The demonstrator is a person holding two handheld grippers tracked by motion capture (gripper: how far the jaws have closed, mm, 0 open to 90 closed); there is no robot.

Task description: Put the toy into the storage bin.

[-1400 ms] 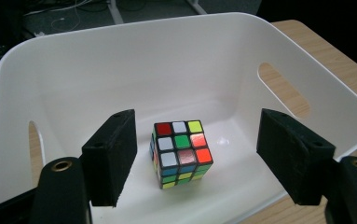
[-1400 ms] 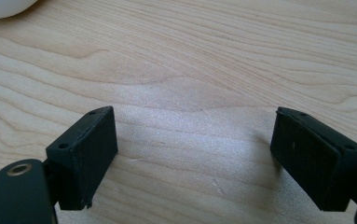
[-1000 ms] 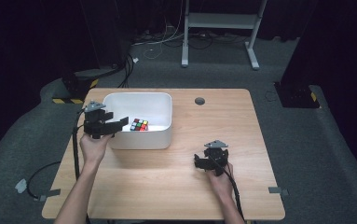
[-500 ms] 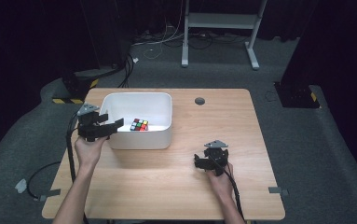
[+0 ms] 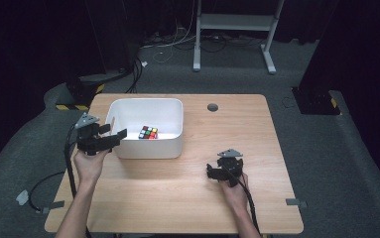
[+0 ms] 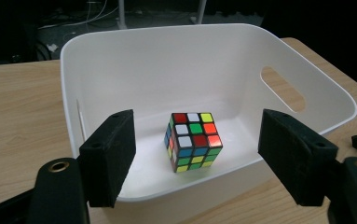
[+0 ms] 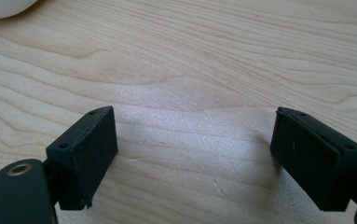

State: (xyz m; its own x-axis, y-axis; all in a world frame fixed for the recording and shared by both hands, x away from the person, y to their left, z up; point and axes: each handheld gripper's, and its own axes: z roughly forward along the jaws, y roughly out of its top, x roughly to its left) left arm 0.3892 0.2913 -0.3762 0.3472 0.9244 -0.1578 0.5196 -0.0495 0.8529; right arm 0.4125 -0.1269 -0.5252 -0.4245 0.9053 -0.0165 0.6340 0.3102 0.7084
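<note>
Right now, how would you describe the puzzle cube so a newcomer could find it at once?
Start at the wooden table and find the white bin on its left half. The cube sits alone on the bin's floor, ahead of the open left hand-held gripper. Its multicoloured squares on a black frame stand out against the white plastic.

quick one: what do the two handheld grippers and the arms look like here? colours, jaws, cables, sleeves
Both are matte black. The left gripper and right gripper each carry a grey three-cornered plate on top and trail a black cable. The gripper views show blocky rectangular black jaws with small screw holes and a brass-coloured pivot ring at the base. Forearms are bare; no sleeves or gloves visible.
</note>
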